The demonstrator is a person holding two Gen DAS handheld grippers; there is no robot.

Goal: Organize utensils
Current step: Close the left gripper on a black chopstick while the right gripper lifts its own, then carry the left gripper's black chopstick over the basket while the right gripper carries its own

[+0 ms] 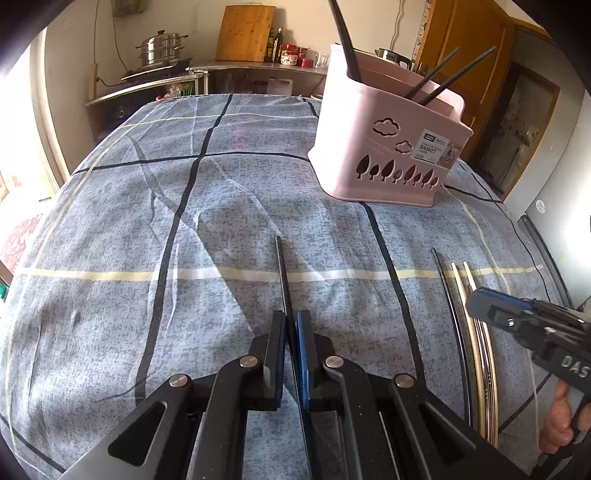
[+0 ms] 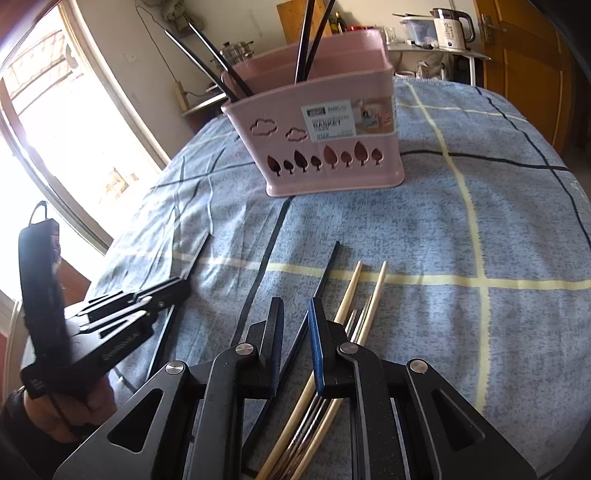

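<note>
My left gripper is shut on a black chopstick that sticks out forward over the cloth. In the right wrist view the left gripper is low at the left with the same chopstick. The pink basket stands at the back and holds several black chopsticks. My right gripper hovers open over a loose pile. A black chopstick runs under its gap. Beside that lie wooden chopsticks and metal ones.
A blue checked cloth covers the table. Behind it are a counter with a steamer pot, a cutting board and jars, and a kettle on a side table. A bright window is at the left. A wooden door is at the right.
</note>
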